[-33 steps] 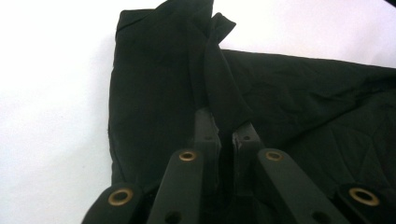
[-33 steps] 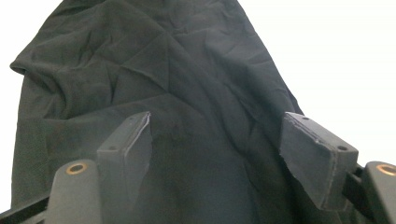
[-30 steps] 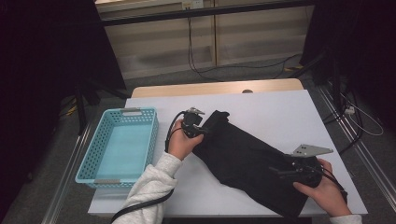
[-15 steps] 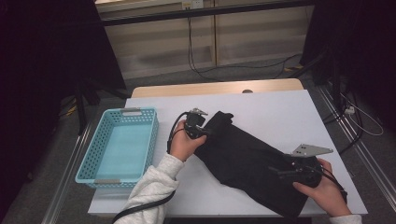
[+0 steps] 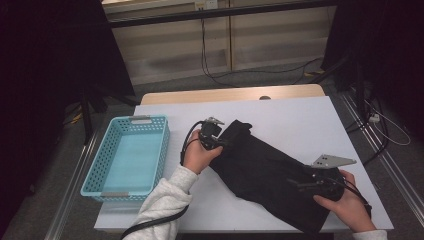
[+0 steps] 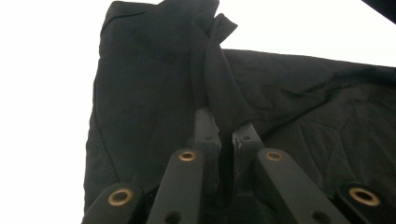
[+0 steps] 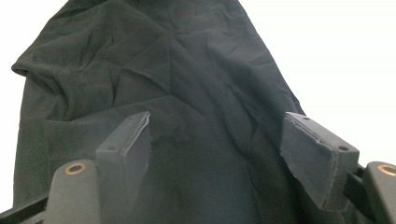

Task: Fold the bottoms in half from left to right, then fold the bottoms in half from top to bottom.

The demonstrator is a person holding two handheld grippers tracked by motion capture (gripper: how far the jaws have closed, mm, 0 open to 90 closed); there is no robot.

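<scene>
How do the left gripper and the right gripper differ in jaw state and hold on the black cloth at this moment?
The left gripper has its jaws nearly together, pinching a fold of the black cloth; the right gripper stands open with cloth beneath its jaws, not pinched. The left sits at the cloth's far end, the right at its near end. Both are hand-held over the same cloth.

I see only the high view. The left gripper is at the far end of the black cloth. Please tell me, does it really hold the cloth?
Observer: Yes. In the left gripper view, the left gripper is shut on a raised fold of the black cloth.
Operator: And the right gripper, is it closed too?
Observer: No. In the right gripper view, the right gripper stands open, with the cloth lying between the jaws.
Operator: Do its pads press the cloth?
Observer: No, its pads are apart and squeeze nothing.
</scene>
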